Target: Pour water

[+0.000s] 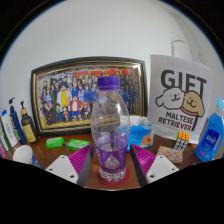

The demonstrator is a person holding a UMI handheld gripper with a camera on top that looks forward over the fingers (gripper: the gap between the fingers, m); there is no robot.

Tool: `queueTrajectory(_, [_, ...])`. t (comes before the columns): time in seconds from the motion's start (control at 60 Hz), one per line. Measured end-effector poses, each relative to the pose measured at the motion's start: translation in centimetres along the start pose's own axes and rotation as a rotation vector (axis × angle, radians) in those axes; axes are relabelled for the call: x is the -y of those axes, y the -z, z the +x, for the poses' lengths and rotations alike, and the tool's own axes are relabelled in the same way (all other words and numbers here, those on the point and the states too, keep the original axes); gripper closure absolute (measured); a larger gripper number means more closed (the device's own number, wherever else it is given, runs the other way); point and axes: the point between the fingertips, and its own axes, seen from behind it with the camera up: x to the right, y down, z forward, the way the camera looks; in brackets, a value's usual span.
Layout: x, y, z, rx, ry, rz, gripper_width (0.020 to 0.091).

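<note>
My gripper (112,166) sits low and spread wide, its purple pads (81,156) angled inward at either side of the water bottle (110,132); the bottle stands between them on the wooden table (120,185), and I see a gap at each side, so nothing is gripped yet; I judge this as the approach, the grasp not yet made; next I need to bring both fingers in squarely on the waist and lift without tipping; the bottle is clear ribbed plastic, slim and upright, with a purple label round its lower half and a purple cap (108,84) on top; that cap looks closed, which matters before any pouring; thin plastic like this will likely flex under pressure, so a gentle squeeze; no cup that I can pick out; just beyond, a green packet (78,144) lies flat; further back, a framed group photo (85,95) with a glossy gilt border, a white gift bag (180,95) printed with cartoon dogs, and a blue bottle (210,135) beside it.
</note>
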Motion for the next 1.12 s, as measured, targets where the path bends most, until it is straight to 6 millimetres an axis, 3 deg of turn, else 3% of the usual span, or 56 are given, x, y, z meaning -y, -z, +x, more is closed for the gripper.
queueTrajectory(0.033, [0.0,0.5,-0.3,0.007,-0.006,-0.019,0.0234])
queueTrajectory(0.117, [0.4,2.8,-0.5,-0.004,-0.005,-0.048,0.025])
queueTrajectory(0.217, [0.6,7.1,-1.1,-0.04,-0.005,-0.099,0.0248])
queueTrajectory(0.55, [0.7,29.1,-9.6,0.025,0.04,-0.234,0.025])
queueTrajectory(0.7, [0.6,36.6,-12.0,0.067,0.096,-0.241,0.0251])
queueTrajectory(0.883, [0.0,41.0,-12.2,0.052,0.14,-0.236,0.025])
queueTrajectory(1.117, [0.7,42.4,-11.9,0.021,0.141,-0.214,0.0251])
